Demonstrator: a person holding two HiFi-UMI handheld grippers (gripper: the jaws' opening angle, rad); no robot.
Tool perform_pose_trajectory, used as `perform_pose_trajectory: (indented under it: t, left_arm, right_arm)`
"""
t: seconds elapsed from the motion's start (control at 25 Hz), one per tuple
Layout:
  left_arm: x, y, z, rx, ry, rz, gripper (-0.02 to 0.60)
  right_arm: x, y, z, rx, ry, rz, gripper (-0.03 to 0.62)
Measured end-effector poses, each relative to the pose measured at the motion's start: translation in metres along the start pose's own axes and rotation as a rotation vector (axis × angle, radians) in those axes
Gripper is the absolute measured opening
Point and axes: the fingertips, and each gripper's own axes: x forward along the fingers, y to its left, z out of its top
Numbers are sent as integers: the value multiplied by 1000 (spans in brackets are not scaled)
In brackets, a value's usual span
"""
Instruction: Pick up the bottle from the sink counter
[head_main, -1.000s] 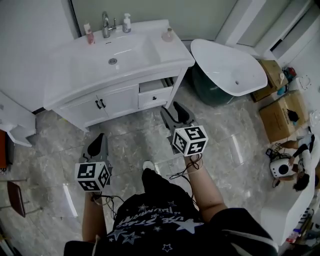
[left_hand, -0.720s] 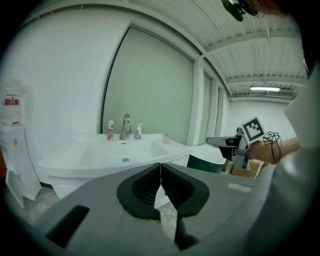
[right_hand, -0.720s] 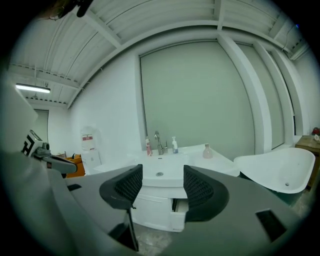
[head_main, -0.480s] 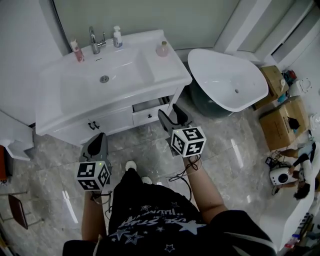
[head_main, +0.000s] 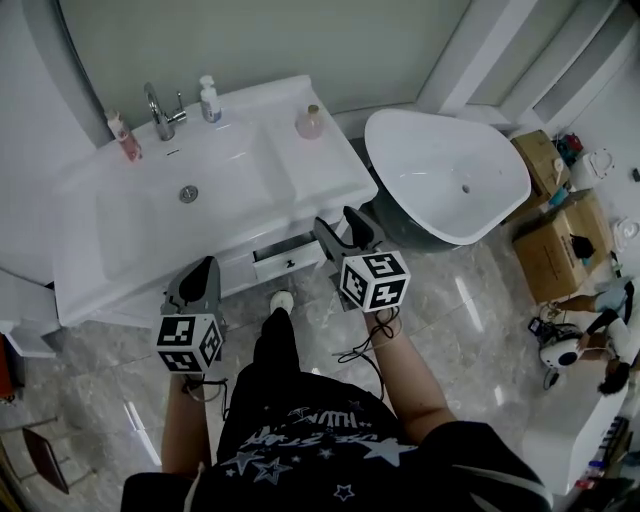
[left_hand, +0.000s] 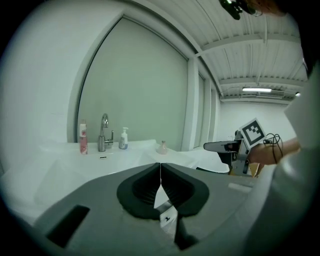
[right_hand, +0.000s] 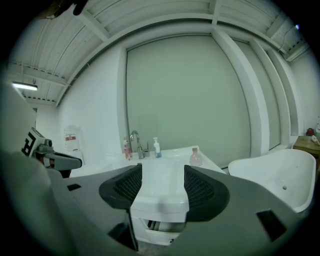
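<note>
On the white sink counter (head_main: 320, 165) stand a small pink round bottle (head_main: 309, 122) at the right, a white pump bottle (head_main: 209, 100) beside the faucet (head_main: 158, 110), and a red tube (head_main: 125, 137) at the left. My left gripper (head_main: 202, 272) is shut and empty, low before the counter's front. My right gripper (head_main: 343, 224) hangs open by the counter's right front corner, with nothing between its jaws. The right gripper view looks between the open right gripper (right_hand: 162, 170) at the pink bottle (right_hand: 195, 157) and the pump bottle (right_hand: 157, 148), both far off. In the left gripper view the left gripper (left_hand: 160, 166) has its jaws meeting.
A white bathtub (head_main: 450, 175) stands right of the vanity. Its drawer (head_main: 287, 258) sits slightly open just ahead of my right gripper. Cardboard boxes (head_main: 565, 235) and a crouching person (head_main: 600, 340) are at the far right. The floor is grey marble tile.
The vanity has come nearer: both grippers have gone from over the open floor up to the counter's front edge. The bottles have not moved.
</note>
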Motion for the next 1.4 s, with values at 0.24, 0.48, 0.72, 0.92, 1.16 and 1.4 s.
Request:
perform_pose_trajectory:
  t: [0.24,0.48,0.72,0.92,1.16,1.4]
  left_arm:
    - [98,26,25,-7,12,-48,20]
    - [187,52,40,-11,56,-85,20]
    - [260,80,44,-31,106,-105,20]
    - [300,101,57,-36,128,-117,20]
    - [340,103,59,-34,147,-148,20]
    - [362,106,53,-44,174,-158,20]
  right_arm:
    - [76,-54,21,2,20,-39,252]
    - [158,-105,29,19,57,-71,252]
    - [229,-141,24,22,113,-94,252]
    - [276,-153,22,15,154,-99,252]
    - [315,-175,14,1,183,-125,252]
    - [345,-182,9,-85,208,-123,252]
